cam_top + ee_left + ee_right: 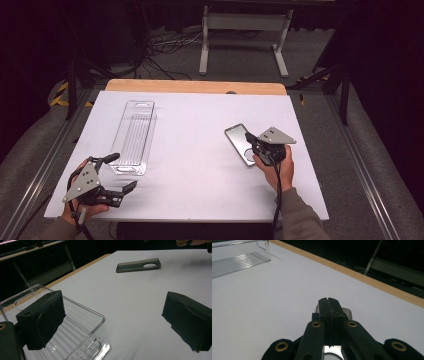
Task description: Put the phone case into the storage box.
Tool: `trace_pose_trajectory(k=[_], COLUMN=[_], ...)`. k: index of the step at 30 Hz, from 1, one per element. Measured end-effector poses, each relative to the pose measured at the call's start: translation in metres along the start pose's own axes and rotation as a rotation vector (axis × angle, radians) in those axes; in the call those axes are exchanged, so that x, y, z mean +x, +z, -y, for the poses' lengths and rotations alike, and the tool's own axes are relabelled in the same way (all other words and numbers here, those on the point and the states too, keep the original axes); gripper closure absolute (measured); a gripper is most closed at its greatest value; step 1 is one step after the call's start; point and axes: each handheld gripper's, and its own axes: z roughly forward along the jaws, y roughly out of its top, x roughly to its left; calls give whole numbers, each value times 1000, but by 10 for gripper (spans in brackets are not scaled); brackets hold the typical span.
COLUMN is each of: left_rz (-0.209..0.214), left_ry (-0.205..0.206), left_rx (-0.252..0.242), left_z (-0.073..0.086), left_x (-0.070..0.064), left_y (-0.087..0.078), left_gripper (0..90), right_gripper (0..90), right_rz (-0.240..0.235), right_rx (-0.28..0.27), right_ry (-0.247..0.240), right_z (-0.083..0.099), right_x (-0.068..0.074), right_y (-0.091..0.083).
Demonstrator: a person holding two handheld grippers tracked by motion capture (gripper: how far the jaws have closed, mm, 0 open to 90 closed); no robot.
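Lying flat on the white table, the phone case is sitting at about 4 o'clock from the table's centre, long axis running from 11 to 5 o'clock. High view: the right gripper is covering the case's 5 o'clock end, with the right hand holding it from 6 o'clock. That view is not showing how the jaws stand. Right gripper view: the two black jaws are pressing together with no gap, tips resting over the case, whose rounded far end is peeking out just beyond them; a shiny strip of it is also showing beneath the jaws at 6 o'clock. Whether the jaws are pinching the case's edge or merely touching it, I cannot tell.

Left gripper view: this one is giving the case side-on at 1 o'clock, dark rim and round camera cut-out visible, detail the high view is washing out. Its own jaws are standing wide apart, holding nothing.

High view again: the left gripper is hovering at 8 o'clock on the table, just beside the near end of the clear plastic tray. The tray is lying well apart from the case, at 9 o'clock.
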Motion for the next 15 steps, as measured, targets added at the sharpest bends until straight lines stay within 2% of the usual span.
trace_pose_trajectory(k=[2,7,11,15], left_rz=[-1,-4,-1,3], left_ry=[6,-7,7,-2], left_rx=[-1,-8,0,-1], left_z=[0,0,0,0], left_x=[2,2,1,1], left_y=[-1,-2,-2,-1], left_gripper=[46,46,46,48], right_gripper=[900,900,900,900], right_rz=[-18,-3,12,16], right_rx=[2,16,32,63], right_ry=[24,24,20,44], right_z=[-1,-1,-1,2], right_x=[-5,-9,-12,-20], right_y=[6,14,20,30])
